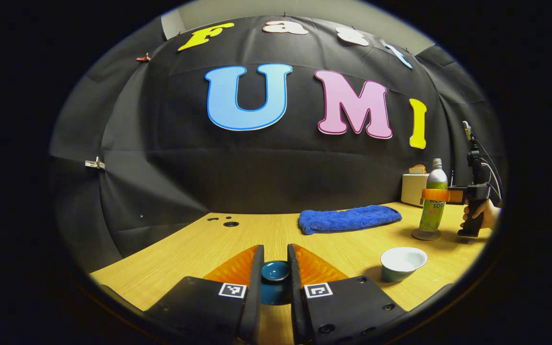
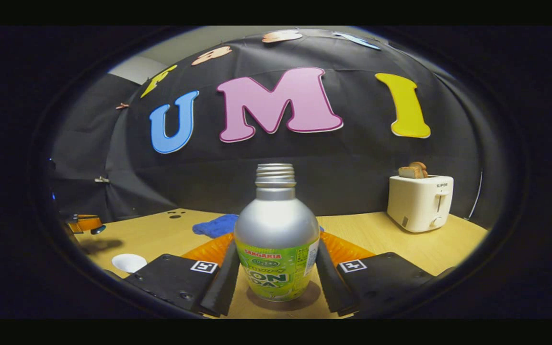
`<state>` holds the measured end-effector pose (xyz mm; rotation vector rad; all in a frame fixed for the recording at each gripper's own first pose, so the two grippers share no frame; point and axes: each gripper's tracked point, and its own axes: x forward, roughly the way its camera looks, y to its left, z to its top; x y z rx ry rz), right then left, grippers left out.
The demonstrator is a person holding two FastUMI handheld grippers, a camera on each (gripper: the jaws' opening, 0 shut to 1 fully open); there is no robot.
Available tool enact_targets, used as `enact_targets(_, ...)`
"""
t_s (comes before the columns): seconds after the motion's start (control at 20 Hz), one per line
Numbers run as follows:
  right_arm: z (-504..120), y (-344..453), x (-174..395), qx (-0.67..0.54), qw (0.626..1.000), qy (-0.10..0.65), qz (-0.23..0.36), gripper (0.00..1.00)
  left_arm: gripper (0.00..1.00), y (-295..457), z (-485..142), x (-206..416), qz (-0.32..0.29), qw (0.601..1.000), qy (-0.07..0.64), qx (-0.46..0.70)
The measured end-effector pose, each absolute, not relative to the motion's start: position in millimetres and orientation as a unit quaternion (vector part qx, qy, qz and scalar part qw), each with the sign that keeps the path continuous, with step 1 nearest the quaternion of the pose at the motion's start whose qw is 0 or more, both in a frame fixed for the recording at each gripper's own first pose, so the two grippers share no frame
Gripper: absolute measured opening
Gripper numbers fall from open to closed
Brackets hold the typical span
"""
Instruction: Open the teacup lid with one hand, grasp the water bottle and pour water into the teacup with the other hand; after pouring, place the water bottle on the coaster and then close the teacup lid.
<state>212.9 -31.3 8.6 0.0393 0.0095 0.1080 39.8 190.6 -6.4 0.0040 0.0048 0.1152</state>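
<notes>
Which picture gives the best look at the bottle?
The right gripper view: the bottle stands close and centred on its coaster, uncapped. In the left gripper view the bottle is small, at the far right, with the right tool around it.

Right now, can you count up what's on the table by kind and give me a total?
Drinkware: 3 — teacup, teacup lid held in the left claw, water bottle
Coaster: 1 — coaster
Cloth: 1 — blue towel
Appliance: 1 — toaster
Total: 6
</notes>
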Motion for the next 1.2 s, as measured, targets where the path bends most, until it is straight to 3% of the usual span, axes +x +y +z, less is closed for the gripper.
enact_targets(0.6, -7.4, -35.5, 216.4, 0.017, 0.999, 0.024, 0.040, 0.83, 0.30, 189.8, -6.2, 39.5, 0.056, 0.998, 0.002, 0.002)
enact_targets(0.7, -9.4, -36.7, 214.7, 0.004, 0.999, 0.026, 0.036, 1.00, 0.30, 189.7, -6.3, 39.3, 0.055, 0.999, 0.003, 0.002)
enact_targets(1.2, 3.8, -32.0, 184.9, -0.035, 0.999, 0.000, 0.026, 1.00, 0.30, 189.7, -6.4, 39.3, 0.054, 0.999, 0.003, 0.002)
